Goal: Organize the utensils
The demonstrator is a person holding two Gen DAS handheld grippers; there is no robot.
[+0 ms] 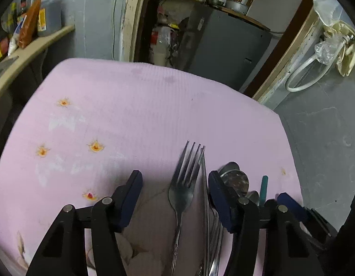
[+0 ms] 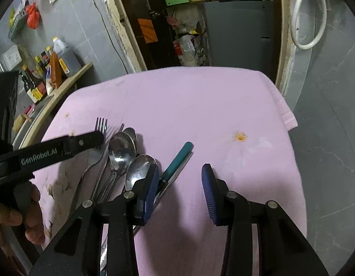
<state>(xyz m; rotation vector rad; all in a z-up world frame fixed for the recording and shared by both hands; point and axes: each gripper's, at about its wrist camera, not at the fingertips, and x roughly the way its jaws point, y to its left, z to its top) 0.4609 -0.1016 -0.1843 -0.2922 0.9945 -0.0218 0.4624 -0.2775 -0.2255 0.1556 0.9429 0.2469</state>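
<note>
Steel utensils lie on a pink cloth [image 1: 143,105] over the table. In the left wrist view a fork [image 1: 182,184] lies between the fingers of my open left gripper [image 1: 175,193], with more forks [image 1: 208,218] and spoons [image 1: 235,179] by its right finger. In the right wrist view I see the fork [image 2: 94,156], stacked spoons [image 2: 122,147], another spoon [image 2: 140,168] and a teal-handled knife [image 2: 177,161]. My right gripper [image 2: 179,193] is open and empty over the cloth, right of the knife. The left gripper [image 2: 62,149] reaches over the forks.
A wooden shelf [image 2: 69,78] with sauce bottles [image 2: 34,87] stands to the left. A doorway with a grey cabinet [image 2: 237,30] lies beyond the table. A grey tiled floor [image 2: 327,138] and a white hose [image 2: 308,18] are to the right.
</note>
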